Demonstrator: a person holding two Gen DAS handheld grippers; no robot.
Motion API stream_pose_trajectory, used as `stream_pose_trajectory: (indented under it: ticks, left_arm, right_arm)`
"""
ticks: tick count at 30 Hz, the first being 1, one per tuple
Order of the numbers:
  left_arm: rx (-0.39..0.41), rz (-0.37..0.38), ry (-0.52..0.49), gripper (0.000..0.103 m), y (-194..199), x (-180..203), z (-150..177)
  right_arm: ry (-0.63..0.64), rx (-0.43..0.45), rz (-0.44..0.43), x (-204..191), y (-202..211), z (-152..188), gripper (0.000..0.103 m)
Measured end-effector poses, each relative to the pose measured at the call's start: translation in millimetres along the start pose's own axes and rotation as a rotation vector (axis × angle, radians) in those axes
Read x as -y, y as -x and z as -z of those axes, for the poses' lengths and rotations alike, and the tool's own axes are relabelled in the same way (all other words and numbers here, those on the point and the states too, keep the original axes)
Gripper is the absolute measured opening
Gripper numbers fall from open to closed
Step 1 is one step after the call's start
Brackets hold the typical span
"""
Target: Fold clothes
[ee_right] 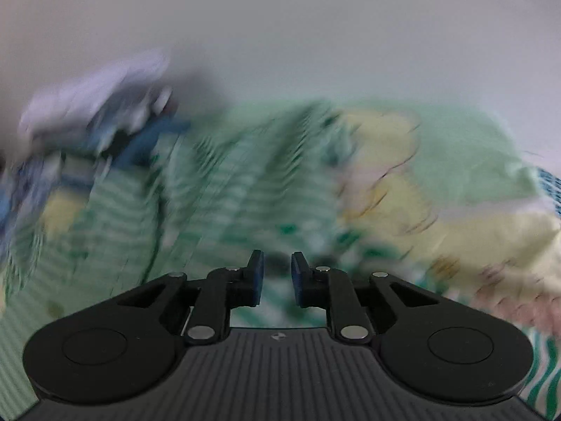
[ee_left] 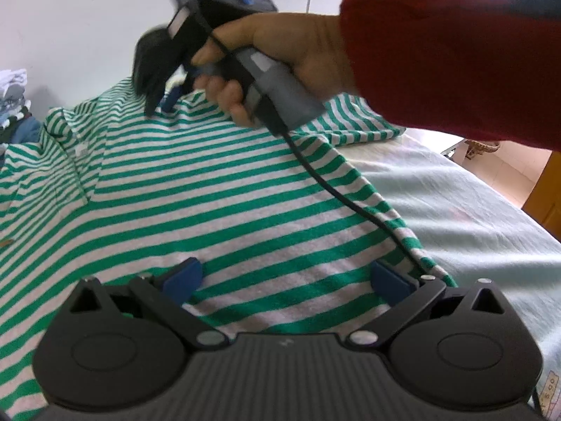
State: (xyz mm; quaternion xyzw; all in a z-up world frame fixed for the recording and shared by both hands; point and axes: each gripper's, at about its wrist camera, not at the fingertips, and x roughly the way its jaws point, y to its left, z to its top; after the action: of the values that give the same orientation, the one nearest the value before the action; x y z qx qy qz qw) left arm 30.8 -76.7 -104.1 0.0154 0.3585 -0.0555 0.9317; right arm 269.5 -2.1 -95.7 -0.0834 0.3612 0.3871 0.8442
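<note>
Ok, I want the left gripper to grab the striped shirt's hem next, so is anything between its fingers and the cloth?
Nothing solid blocks it. The left gripper stands wide open right over the green-striped shirt. Only the black cable from the right gripper trails across the shirt toward the right-hand finger, and could snag.

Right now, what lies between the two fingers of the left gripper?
Only the striped shirt: it lies flat under the wide gap of the left gripper, with nothing else there. The left wrist view shows this.
</note>
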Motion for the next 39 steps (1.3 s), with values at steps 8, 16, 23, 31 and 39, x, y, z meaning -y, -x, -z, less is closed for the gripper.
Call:
stream_pose_trajectory:
  ticks: [8, 16, 23, 31, 39]
  left_arm:
    - [0.052, -0.112, 0.054, 0.101, 77.0, -54.0, 31.4]
    - [-0.065, -0.151, 0.238, 0.095, 142.7, -141.4, 103.5]
    - [-0.075, -0.059, 0.134, 0.1, 179.3, -144.6, 135.0]
    - [-0.114, 0.006, 0.103, 0.1, 199.0, -140.4, 151.9]
    - [-0.155, -0.105, 0.203, 0.1, 216.6, -152.3, 159.8]
  right_arm:
    - [-0.07, -0.003, 0.075, -1.7, 51.6, 27.0, 0.016]
    - [-0.27, -0.077, 0.019, -36.4, 109.0, 105.6, 0.017]
    - [-0.424, -0.004, 0.114, -57.3, 185.9, 169.7, 0.024]
    - [-0.201, -0.088, 0.295, -113.6, 256.3, 236.2, 0.031]
    - [-0.036, -0.045, 0.281, -174.3, 291.3, 255.4, 0.047]
